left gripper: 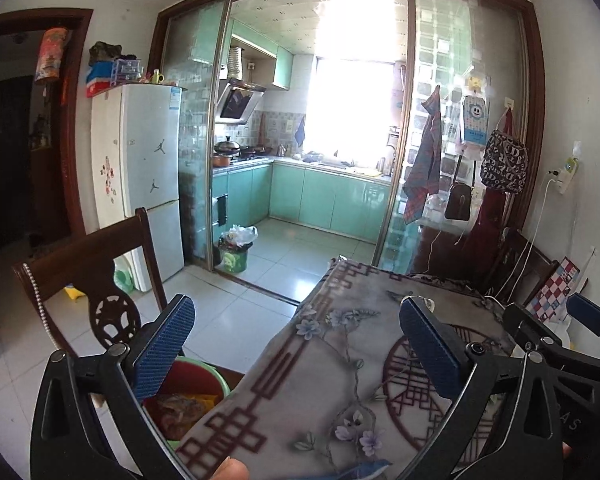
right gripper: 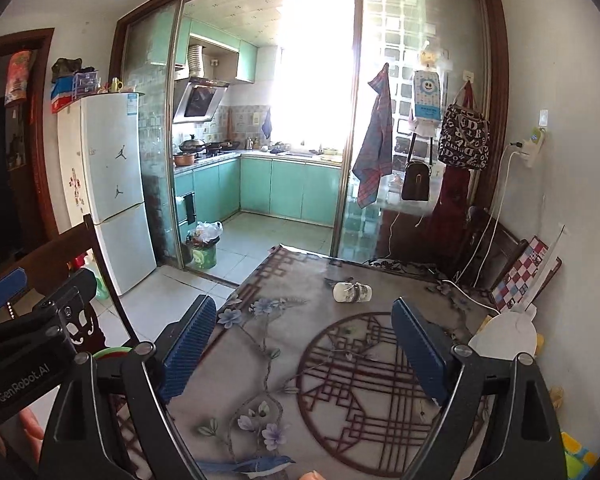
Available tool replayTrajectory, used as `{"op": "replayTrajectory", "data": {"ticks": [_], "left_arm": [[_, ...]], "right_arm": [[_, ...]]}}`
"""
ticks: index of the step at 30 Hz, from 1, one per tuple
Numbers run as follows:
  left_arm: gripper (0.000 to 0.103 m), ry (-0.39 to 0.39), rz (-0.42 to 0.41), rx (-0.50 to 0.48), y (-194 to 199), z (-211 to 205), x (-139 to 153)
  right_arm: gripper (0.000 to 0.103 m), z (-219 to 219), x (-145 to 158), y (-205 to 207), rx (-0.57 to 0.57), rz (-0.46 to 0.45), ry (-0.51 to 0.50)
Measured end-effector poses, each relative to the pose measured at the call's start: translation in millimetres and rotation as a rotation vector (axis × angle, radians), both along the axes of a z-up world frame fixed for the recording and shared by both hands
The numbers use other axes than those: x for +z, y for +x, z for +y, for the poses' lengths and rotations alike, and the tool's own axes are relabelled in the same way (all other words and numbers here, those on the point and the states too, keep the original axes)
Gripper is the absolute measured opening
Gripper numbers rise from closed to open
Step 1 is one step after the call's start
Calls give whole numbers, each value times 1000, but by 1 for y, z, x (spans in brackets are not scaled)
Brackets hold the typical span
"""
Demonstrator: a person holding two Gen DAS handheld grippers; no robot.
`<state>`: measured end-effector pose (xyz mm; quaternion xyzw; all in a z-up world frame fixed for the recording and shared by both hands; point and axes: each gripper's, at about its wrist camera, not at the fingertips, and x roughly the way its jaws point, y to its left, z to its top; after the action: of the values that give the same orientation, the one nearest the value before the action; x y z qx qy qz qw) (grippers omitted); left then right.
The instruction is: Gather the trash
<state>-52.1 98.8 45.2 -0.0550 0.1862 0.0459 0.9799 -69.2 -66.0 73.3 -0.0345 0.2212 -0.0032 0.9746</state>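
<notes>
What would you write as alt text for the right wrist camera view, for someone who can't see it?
The open right gripper hovers over a table with a floral patterned cover, where a crumpled white wrapper lies ahead near the far edge. The left gripper shows at the left, and beyond the table a glass door opens onto a teal kitchen with a green trash bin.

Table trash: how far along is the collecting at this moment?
Done, apparently: a green bin beside the table already holds crumpled wrappers. In hand: nothing; the left tongs and right tongs are both open and empty. Left: a small crumpled white item lies at the table's far end, plus a white bag-like object at the right edge, though I cannot tell whether that is trash.
</notes>
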Motion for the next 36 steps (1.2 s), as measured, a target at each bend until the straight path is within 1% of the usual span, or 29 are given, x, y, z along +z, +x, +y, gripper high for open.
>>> {"op": "replayTrajectory", "data": {"ticks": [7,10,11,14,18,25,31,36], "left_arm": [[103,61,-44,40,-12,-18,14],[103,64,-62,39,-16,-23,19],[103,64,-70,50,-18,-23,20],[103,75,-90,81,-23,-27,21],[103,68,-64,65,-20,-30,19],[103,21,-58,48,-20,-29,21],[103,18,-65,44,-20,-30,24],[103,17,-51,37,-16,-28,21]], "right_arm": [[90,-14,10,-15,16,-26,22],[90,-19,13,-19,17,-39,32],[90,-14,14,-21,15,-42,34],[91,-17,17,-24,14,-49,36],[91,-18,20,-26,5,-57,28],[91,-20,25,-28,-7,-73,35],[91,-21,28,-25,-14,-77,32],[91,-21,28,-21,-14,-69,28]]}}
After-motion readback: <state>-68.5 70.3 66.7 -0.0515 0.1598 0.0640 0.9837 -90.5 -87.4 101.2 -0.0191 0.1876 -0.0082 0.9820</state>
